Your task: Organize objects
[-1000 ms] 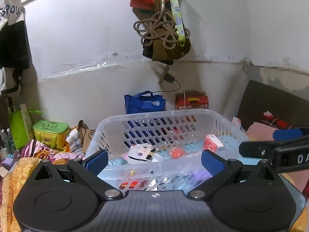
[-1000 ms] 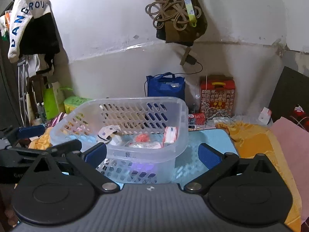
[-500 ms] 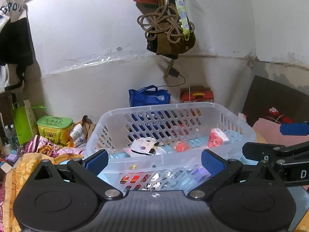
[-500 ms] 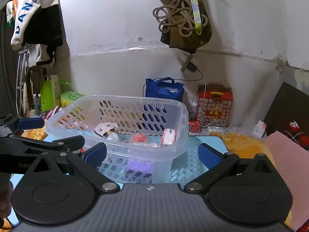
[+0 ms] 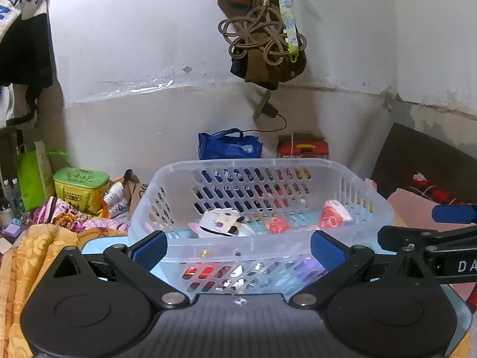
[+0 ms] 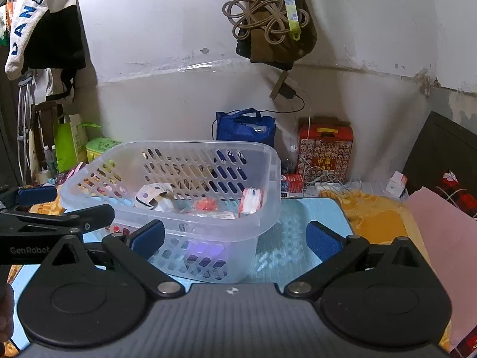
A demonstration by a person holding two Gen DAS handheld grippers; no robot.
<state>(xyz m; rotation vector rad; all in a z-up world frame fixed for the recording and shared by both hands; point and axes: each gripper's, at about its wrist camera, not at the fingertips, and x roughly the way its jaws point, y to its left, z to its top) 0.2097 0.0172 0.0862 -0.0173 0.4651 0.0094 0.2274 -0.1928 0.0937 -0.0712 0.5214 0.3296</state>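
a white wall (image 5: 149,59) is filling the back of the room, with a brown bag wound in cord (image 5: 265,44) hanging off it and a black and white garment (image 6: 41,24) drooping at the far left. below that, a light blue mat (image 6: 298,238) is lying over the surface, with an orange patterned cloth (image 6: 375,217) bunching at its right edge and a pink cloth (image 6: 441,238) spreading just beyond.

the clear plastic basket (image 5: 238,253) is sitting on the blue mat, upright, right in front of both grippers. inside it a white cartoon-face pouch (image 5: 217,223) is resting toward the left, a small orange-red packet (image 5: 277,225) is lying near the middle, and a red and white packet (image 5: 332,217) is leaning against the right wall.

behind the basket a blue tote bag (image 6: 246,128) is standing against the wall, a red patterned box (image 6: 325,149) beside it on the right, and a green tin (image 5: 80,185) off to the left among clutter.

the left gripper (image 5: 238,246) is hovering at the basket's near rim, its blue pads spread wide and clasping nothing. the right gripper (image 6: 235,237) is hanging by the basket's near right corner, its fingers likewise parted and empty, one pad in front of the basket wall and the other over bare mat.
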